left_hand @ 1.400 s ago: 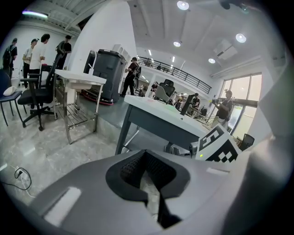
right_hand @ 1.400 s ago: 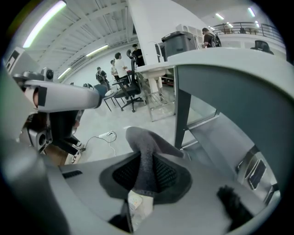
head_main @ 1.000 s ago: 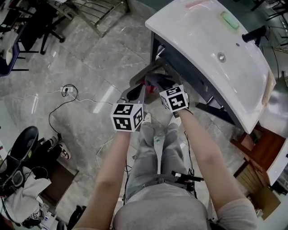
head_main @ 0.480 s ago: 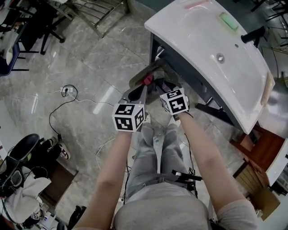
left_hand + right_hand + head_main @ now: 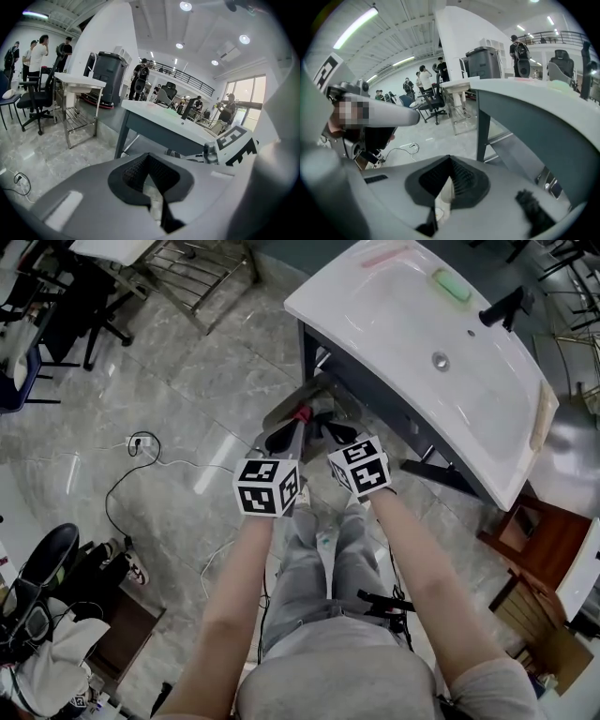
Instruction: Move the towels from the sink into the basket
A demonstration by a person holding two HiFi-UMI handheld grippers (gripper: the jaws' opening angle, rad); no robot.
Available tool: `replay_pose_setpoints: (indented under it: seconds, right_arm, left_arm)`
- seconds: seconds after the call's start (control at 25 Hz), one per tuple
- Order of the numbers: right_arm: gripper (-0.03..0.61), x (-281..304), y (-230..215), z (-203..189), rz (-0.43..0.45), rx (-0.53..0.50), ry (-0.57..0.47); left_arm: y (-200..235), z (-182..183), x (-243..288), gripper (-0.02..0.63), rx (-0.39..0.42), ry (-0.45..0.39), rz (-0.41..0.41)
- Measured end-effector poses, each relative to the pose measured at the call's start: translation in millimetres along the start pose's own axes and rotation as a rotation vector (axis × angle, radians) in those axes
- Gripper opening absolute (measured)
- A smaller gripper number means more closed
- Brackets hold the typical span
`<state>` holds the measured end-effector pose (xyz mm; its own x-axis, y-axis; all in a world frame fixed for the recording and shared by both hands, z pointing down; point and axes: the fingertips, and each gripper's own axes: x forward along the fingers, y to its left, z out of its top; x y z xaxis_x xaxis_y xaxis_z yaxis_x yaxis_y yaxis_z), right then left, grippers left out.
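Near sink (image 5: pixel 403 324), right gripper (image 5: pixel 450 164) closed, people (image 5: pixel 424 77) beyond

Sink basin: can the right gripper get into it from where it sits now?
Probably, but not straight ahead: the right gripper hangs in front of the sink, lower than its rim, so it must rise over that edge first. Nothing visible covers the basin.

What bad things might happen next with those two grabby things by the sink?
The left hand-held gripper and the right hand-held gripper are both shut and sit low in front of the sink, so lifting them might knock its rim. Shut jaws would also push things rather than grab them. A cable lies on the floor; a step that way might mean a trip.
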<state>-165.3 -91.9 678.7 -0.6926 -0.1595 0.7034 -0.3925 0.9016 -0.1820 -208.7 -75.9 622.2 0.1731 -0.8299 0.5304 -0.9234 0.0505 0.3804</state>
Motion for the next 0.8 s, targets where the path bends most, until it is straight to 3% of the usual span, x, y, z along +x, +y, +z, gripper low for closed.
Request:
replay_pose_setpoints:
  seconds: [0.8]
  right_arm:
    - [0.017,-87,-3,60,-0.028,-0.029,-0.141]
  left_arm:
    - [-57,60,-10,0.006,0.095,-0.069,-0.070]
